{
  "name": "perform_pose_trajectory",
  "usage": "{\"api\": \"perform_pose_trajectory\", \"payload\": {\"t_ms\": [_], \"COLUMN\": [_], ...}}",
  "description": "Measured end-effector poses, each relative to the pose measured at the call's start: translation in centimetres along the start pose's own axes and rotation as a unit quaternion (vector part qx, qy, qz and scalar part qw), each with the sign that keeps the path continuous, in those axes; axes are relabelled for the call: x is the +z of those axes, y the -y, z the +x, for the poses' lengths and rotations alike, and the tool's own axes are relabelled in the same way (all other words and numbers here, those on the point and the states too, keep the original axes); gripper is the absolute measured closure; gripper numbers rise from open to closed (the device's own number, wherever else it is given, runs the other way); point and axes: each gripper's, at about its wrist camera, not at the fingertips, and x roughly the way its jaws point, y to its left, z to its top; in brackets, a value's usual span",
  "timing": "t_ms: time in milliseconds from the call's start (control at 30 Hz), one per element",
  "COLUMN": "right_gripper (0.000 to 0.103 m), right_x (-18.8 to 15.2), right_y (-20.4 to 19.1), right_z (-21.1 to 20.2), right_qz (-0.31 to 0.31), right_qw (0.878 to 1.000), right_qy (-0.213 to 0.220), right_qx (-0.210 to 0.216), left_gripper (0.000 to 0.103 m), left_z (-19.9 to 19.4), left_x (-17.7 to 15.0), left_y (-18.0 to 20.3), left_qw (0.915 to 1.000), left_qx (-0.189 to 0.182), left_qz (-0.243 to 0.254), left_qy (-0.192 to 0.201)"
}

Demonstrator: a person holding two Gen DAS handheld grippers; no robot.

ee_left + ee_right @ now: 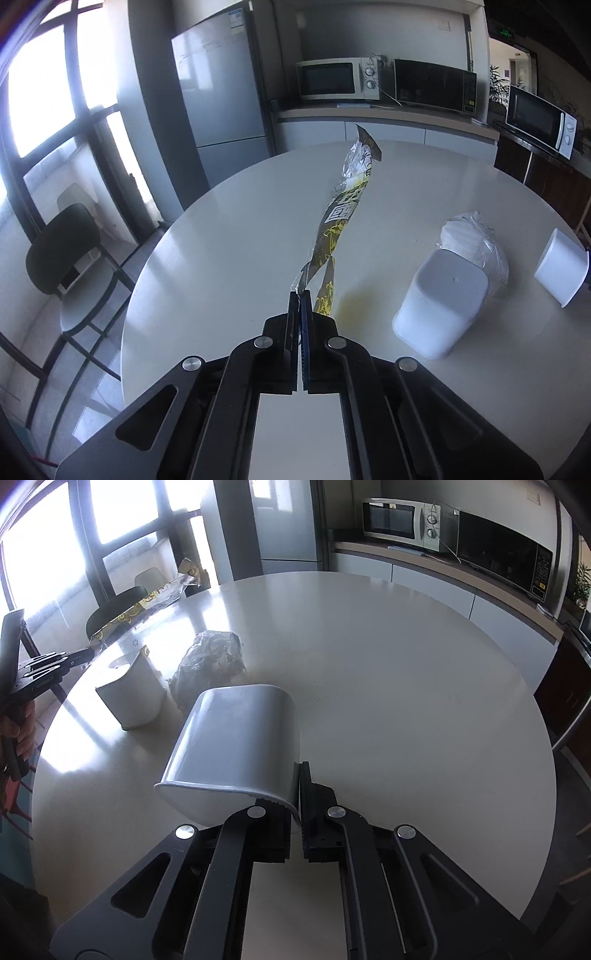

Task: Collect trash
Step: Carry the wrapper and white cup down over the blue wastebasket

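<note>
Left gripper (300, 293) clamps the near end of a yellow-printed snack wrapper (341, 210), which rises toward 12 o'clock, clear of the round white table (229, 236). Right gripper (298, 771) pinches the rim of a small white bin (236, 734), tipped with its mouth toward the camera. A second white bin (135, 694) stands at 10 o'clock, a crumpled clear bag (212, 664) just behind it. Pickup looks done; next, judging by the grips, the wrapper must swing over to the held bin's mouth and drop in.

Long yellow wrapper (341, 218) aloft; white bin (236, 746) tilted; crumpled bag (210, 664) on table
</note>
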Motion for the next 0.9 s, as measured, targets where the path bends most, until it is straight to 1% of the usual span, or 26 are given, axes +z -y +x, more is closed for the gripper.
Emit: {"api": "perform_pose_trajectory", "payload": {"t_ms": [167,267,367,467,533,600,767,867,900], "right_gripper": [0.100,0.100,0.100,0.100,0.100,0.100,0.100,0.100,0.100], "right_x": [-0.6,-1.3,-2.2,-3.4,-4.3,-5.5,-8.0,-9.2,-9.6], "right_y": [-0.6,-1.0,-1.3,-2.0,-2.4,-2.9,-3.8,-4.1,-4.2], "right_z": [-2.0,-3.5,-4.7,-5.7,-6.2,-6.8,-8.9,-10.6,-11.1], "right_qz": [-0.008,-0.016,-0.020,-0.028,-0.030,-0.035,-0.050,-0.056,-0.060], "right_qw": [1.000,0.999,0.998,0.997,0.997,0.996,0.994,0.994,0.993], "right_qy": [0.015,0.026,0.036,0.043,0.044,0.043,0.049,0.056,0.059], "right_qx": [0.014,0.026,0.039,0.055,0.062,0.070,0.078,0.082,0.083], "left_gripper": [0.103,0.103,0.103,0.103,0.103,0.103,0.103,0.103,0.103], "left_z": [-4.3,-7.2,-10.9,-14.1,-16.0,-17.4,-20.0,-21.6,-22.5], "left_x": [-1.5,-2.2,-3.8,-5.7,-7.1,-8.3,-10.9,-12.0,-12.5], "left_y": [0.3,0.7,1.7,3.9,5.2,6.3,8.3,9.8,10.3], "left_qw": [0.9988,0.9972,0.9945,0.9930,0.9916,0.9888,0.9824,0.9827,0.9823], "left_qx": [0.038,0.047,0.037,0.028,0.032,0.023,0.013,0.015,0.014], "left_qz": [-0.030,-0.057,-0.092,-0.107,-0.114,-0.133,-0.170,-0.171,-0.171], "left_qy": [0.004,0.015,0.031,0.042,0.052,0.064,0.075,0.070,0.074]}}
